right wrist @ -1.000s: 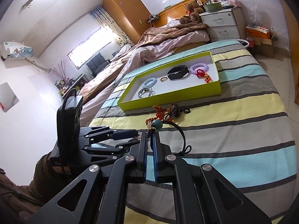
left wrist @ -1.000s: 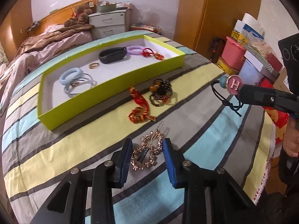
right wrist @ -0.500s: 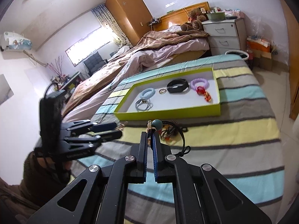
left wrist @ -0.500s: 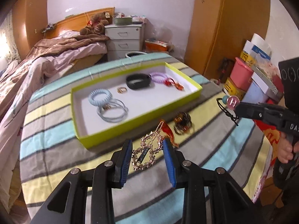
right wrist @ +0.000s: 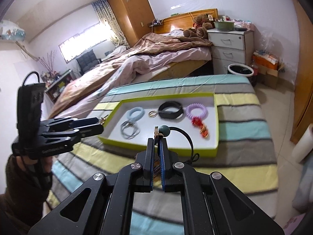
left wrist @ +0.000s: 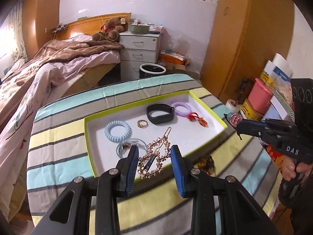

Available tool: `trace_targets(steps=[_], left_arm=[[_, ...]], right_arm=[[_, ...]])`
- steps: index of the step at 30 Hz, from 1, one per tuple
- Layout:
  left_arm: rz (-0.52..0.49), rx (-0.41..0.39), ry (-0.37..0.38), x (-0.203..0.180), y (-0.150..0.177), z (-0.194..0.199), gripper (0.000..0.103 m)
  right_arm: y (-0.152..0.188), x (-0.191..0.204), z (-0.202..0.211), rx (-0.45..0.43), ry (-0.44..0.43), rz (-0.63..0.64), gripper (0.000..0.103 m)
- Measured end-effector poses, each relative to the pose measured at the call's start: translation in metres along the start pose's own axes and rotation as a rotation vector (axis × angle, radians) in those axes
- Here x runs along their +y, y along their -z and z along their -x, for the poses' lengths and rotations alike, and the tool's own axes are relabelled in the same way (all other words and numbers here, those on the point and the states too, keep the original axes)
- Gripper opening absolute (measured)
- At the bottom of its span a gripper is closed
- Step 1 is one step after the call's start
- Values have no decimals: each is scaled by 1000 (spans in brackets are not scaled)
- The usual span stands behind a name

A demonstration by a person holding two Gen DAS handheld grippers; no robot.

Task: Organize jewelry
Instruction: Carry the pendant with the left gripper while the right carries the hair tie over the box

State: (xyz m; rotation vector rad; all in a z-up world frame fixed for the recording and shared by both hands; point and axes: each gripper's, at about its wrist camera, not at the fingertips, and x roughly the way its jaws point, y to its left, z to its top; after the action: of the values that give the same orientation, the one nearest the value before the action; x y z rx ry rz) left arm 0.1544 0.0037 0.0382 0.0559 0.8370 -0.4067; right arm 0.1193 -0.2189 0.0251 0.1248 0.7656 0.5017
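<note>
My left gripper (left wrist: 154, 156) is shut on a gold openwork hair clip (left wrist: 154, 159) and holds it in the air over the near edge of the lime-green tray (left wrist: 207, 143). My right gripper (right wrist: 157, 144) is shut on a black hair tie with a teal bead and pink charm (right wrist: 164, 131), held above the tray's near wall (right wrist: 164, 148). In the tray lie a blue coil tie (left wrist: 118, 131), a gold ring (left wrist: 142, 123), a black band (left wrist: 160, 114), a purple coil tie (left wrist: 181, 108), a red tie (left wrist: 196, 118) and clear rings (right wrist: 130, 130).
The tray sits on a striped cloth over a table (left wrist: 58, 156). A dark beaded bracelet (left wrist: 206, 161) lies on the cloth near the tray. A bed (left wrist: 39, 68), white drawers (left wrist: 139, 52), a bin (left wrist: 152, 70) and boxes (left wrist: 262, 101) stand around.
Both grippers have risen and moved forward toward the tray, each carrying its item. The hair clip left the cloth and now hangs over the tray's near edge.
</note>
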Motion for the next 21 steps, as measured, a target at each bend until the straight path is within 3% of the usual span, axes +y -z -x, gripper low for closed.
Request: trace_targets(steps=[10,14,21], left_arm=[[44,50,26,3,-20,-55,34],[22,66,-20,-2,-21,-73,34],[40,103,-27,0,-22,-97,34]], right_arm=[[-18,-18,-54,84,61,38,5],[-18,-21,-72,120,72,55,5],[-15,-21,-95,176,111,122,5]])
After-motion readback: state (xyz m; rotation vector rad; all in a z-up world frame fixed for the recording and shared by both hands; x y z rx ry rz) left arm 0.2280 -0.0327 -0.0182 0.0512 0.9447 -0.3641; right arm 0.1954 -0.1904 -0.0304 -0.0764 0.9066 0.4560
